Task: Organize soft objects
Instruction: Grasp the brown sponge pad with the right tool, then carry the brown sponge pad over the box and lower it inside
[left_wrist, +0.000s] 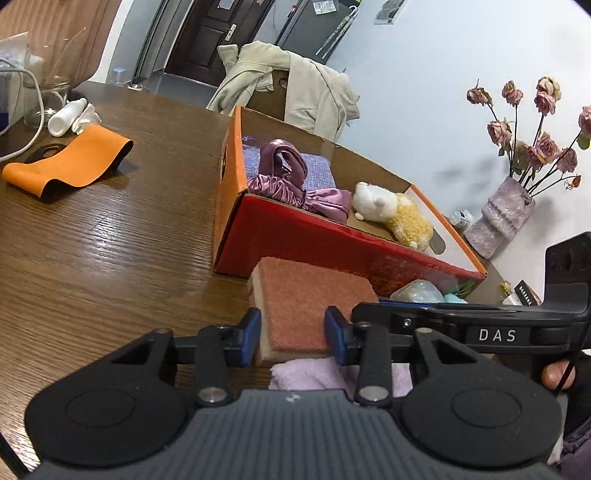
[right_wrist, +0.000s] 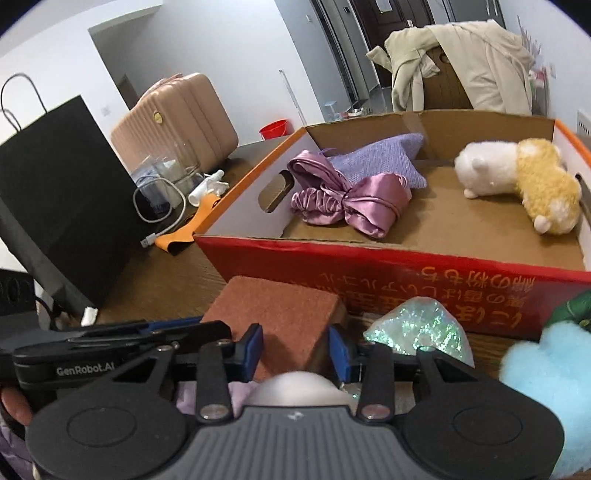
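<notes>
Lifting the sponge (left_wrist: 306, 306) into the box (left_wrist: 332, 240) needs an even squeeze: the left claw (left_wrist: 291, 332) clenches its sides on the surface (left_wrist: 110, 240) below the box's red wall; the right claw (right_wrist: 295, 350) is released, nothing visibly gripped.

I'm working in someone's home: a wooden dining table (left_wrist: 110, 240), a coat (left_wrist: 295, 85) draped over a chair, a vase of dried roses (left_wrist: 506, 218) and a pink suitcase (right_wrist: 177, 114) against the wall.
</notes>
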